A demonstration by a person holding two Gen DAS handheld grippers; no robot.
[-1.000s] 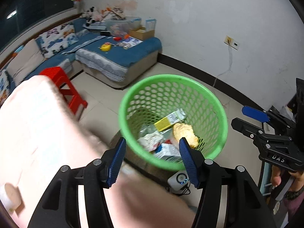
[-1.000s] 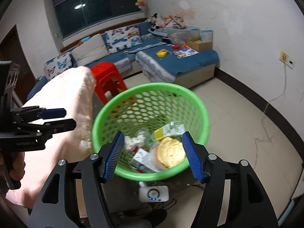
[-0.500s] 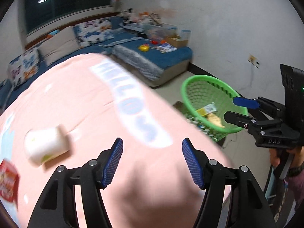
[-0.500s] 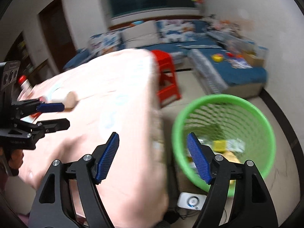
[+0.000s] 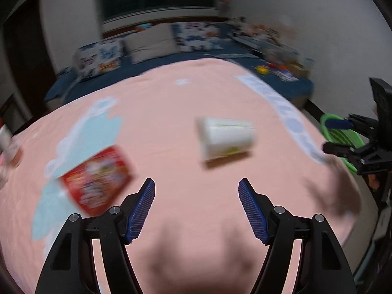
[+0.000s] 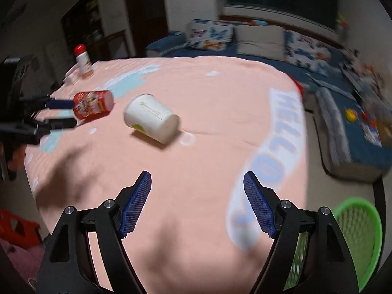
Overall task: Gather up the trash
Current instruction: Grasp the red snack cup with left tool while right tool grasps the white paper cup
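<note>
Far-left edge of the pink cloth-covered counter (image 6: pixel 196 152): small white bottle with a red cap (image 6: pixel 82 60), upright, near the back-left corner. Just right of it, towards the left edge, a red printed cylindrical snack can (image 6: pixel 94 104) lies on its side; in the left wrist view it is blurred (image 5: pixel 96 180). The left gripper (image 6: pixel 61 114) hovers at that left edge, blue-tipped jaws apart with nothing between them, tips just beside the red can; whether they touch it, cannot tell. Its own view shows the left gripper (image 5: pixel 196 209) spread wide over bare cloth.

Centre of the counter: white paper cup with a green mark (image 6: pixel 150 121), on its side, rim pointing back-left, apart from the red can; blurred in the left wrist view (image 5: pixel 225 139). Right gripper (image 6: pixel 197 205) over the near part of the counter, jaws released and wide, nothing held; seen from the left camera at the right edge (image 5: pixel 340 134).

Right edge of the cloth carries pale blue "HELLO" lettering (image 6: pixel 285 122). Off the near-right corner, on the floor, a green perforated plastic basket (image 6: pixel 360 223), contents not readable. Blue sofa (image 6: pixel 343 112) behind.
</note>
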